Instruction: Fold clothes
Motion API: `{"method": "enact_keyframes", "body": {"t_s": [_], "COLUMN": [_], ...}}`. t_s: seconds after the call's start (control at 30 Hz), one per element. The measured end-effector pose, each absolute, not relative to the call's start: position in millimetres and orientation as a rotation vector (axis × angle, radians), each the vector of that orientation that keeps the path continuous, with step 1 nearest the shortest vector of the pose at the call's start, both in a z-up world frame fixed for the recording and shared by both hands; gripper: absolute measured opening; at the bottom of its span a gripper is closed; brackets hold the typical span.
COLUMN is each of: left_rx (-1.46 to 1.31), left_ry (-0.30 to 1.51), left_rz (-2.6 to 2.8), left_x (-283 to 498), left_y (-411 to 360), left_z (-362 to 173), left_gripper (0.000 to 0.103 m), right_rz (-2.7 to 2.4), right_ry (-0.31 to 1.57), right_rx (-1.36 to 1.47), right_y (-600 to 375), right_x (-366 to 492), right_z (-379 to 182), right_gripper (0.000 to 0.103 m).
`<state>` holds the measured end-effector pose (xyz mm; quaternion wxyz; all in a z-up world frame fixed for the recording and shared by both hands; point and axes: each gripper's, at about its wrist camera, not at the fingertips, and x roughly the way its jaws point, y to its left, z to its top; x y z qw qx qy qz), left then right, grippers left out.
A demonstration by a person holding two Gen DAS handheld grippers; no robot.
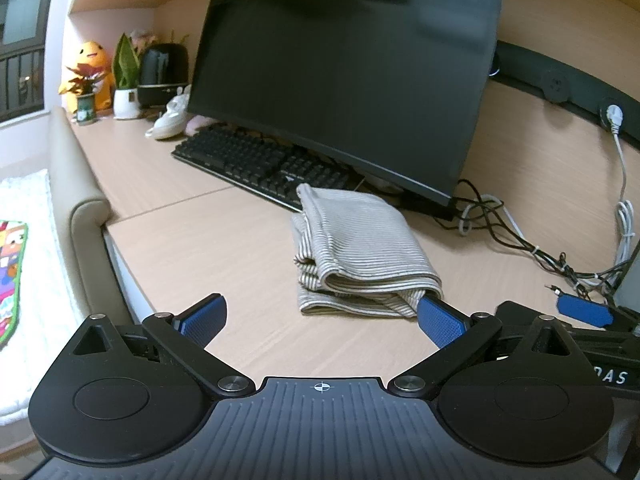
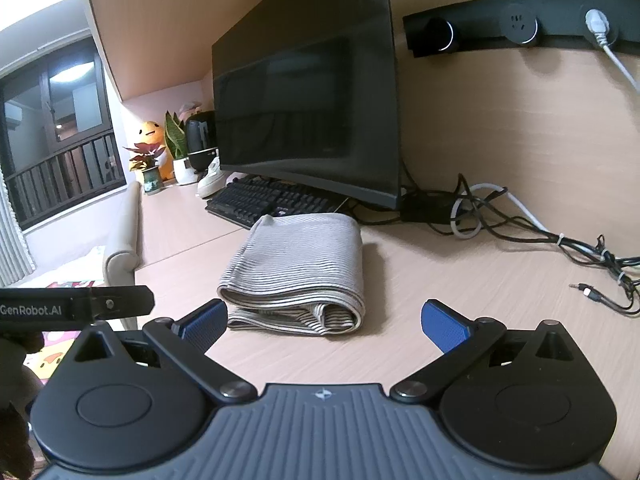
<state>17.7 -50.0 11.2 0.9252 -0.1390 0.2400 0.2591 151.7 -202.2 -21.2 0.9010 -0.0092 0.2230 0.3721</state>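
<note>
The striped cloth (image 2: pixel 296 276) lies folded in a thick bundle on the surface (image 2: pixel 460 280), just in front of the keyboard (image 2: pixel 264 200) and the dark monitor (image 2: pixel 308 120). Its layered open edges face both grippers; how many layers there are is hard to make out.

The left gripper (image 1: pixel 320 320) hangs with fingers (image 1: pixel 202 318) spread wide, holding nothing. In its view the cloth sits at about 1 o'clock, and the right finger's tip covers the cloth's near corner, so contact there cannot be told. The right gripper (image 2: pixel 324 322) is likewise released, cloth at 11 o'clock, near but apart from its left finger.

From the right wrist view, tangled cables (image 2: pixel 520 232) lie at 2 o'clock, well apart from the cloth, with bare surface between. The surface's left edge meets a padded rail (image 1: pixel 80 208). Potted plants (image 1: pixel 86 92) at the far left are small and blurred.
</note>
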Motion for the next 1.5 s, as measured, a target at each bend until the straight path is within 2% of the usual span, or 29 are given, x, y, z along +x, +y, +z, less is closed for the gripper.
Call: {"method": "enact_keyframes", "body": {"t_s": [0.73, 1.3, 1.5], "left_rx": [-0.271, -0.317, -0.299], "left_ry": [0.528, 0.601, 0.538], "left_rz": [0.451, 0.431, 0.443], "left_x": [51.3, 93.5, 95.6], "left_y": [-16.2, 34.3, 81.2], "left_z": [4.3, 0.5, 11.9], "left_gripper": [0.103, 0.103, 0.103], "right_rz": [0.728, 0.646, 0.665], "right_ry": [0.500, 0.567, 0.534], "right_rx": [-0.095, -0.096, -0.100], "right_y": [-176.0, -130.0, -82.5], "right_x": [166.7, 200.3, 214.8], "right_z": [-22.8, -27.3, -18.7], "right_gripper": [0.103, 0.103, 0.103]}}
